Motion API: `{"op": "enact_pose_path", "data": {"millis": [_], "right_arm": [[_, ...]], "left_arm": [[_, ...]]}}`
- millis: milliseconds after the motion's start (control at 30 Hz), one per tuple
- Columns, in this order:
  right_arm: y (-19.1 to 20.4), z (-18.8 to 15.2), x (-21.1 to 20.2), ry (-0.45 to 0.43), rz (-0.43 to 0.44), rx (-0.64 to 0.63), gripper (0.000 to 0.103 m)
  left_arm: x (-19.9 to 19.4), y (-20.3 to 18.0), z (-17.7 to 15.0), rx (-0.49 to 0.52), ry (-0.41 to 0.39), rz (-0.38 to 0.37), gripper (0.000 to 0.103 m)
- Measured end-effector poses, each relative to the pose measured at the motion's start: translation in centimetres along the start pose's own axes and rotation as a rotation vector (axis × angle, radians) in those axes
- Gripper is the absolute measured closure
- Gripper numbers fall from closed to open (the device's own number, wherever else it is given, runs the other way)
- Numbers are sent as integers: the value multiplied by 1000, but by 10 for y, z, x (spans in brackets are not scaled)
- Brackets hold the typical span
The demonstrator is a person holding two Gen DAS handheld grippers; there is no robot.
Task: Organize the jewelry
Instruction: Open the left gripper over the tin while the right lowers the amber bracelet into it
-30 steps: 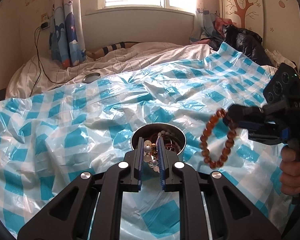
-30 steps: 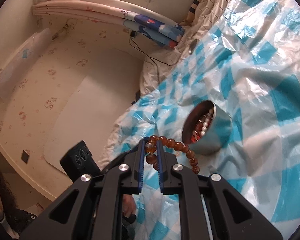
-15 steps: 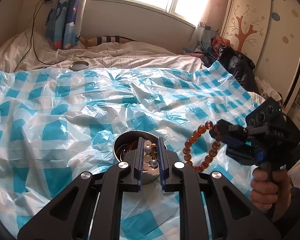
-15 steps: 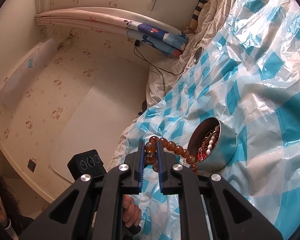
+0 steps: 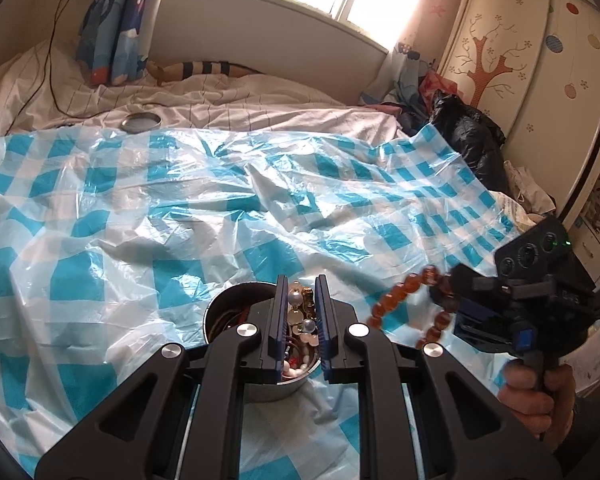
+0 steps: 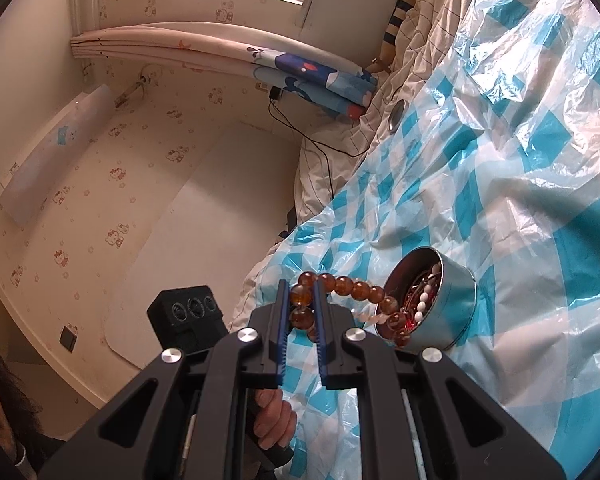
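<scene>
Round metal tin (image 5: 256, 376) sits on blue-checked plastic sheet (image 5: 148, 216) spread over the bed (image 5: 236, 100); it holds mixed beads and chains. Left hand-held gripper (image 5: 300, 328), nearly closed, pinches a pearl strand (image 5: 300, 320) above the tin. Right hand-held gripper (image 6: 301, 312), nearly closed, clamps an amber bead bracelet (image 6: 352, 290), whose loop hangs beside the tin's rim. Separate lid (image 5: 141, 123) lies farther up the bed.

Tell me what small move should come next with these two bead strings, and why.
Probably lift the left gripper a little: it is shut on a pale bead string whose rest still lies in the round tin, while the right gripper holds the amber bracelet clear beside it.
</scene>
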State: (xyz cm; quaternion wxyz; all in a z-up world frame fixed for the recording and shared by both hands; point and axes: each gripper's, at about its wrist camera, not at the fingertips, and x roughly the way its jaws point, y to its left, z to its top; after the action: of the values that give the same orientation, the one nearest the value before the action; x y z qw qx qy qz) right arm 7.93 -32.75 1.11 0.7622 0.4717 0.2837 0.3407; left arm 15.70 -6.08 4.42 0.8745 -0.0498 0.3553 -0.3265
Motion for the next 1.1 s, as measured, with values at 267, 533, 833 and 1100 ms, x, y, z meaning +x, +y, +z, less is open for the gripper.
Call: {"op": "enact_pose_path", "data": {"millis": [267, 533, 833, 1100], "right_arm": [[0, 0, 0, 2, 2, 2, 90], [-1, 0, 6, 13, -7, 7, 90], [0, 4, 24, 39, -11, -2, 90], [0, 9, 38, 53, -28, -24, 90]], "left_arm": [[37, 21, -11, -34, 129, 54, 91], [39, 28, -18, -13, 221, 161, 82], [-21, 36, -28, -11, 122, 327, 56], [-28, 44, -44, -40, 110, 346, 52]]}}
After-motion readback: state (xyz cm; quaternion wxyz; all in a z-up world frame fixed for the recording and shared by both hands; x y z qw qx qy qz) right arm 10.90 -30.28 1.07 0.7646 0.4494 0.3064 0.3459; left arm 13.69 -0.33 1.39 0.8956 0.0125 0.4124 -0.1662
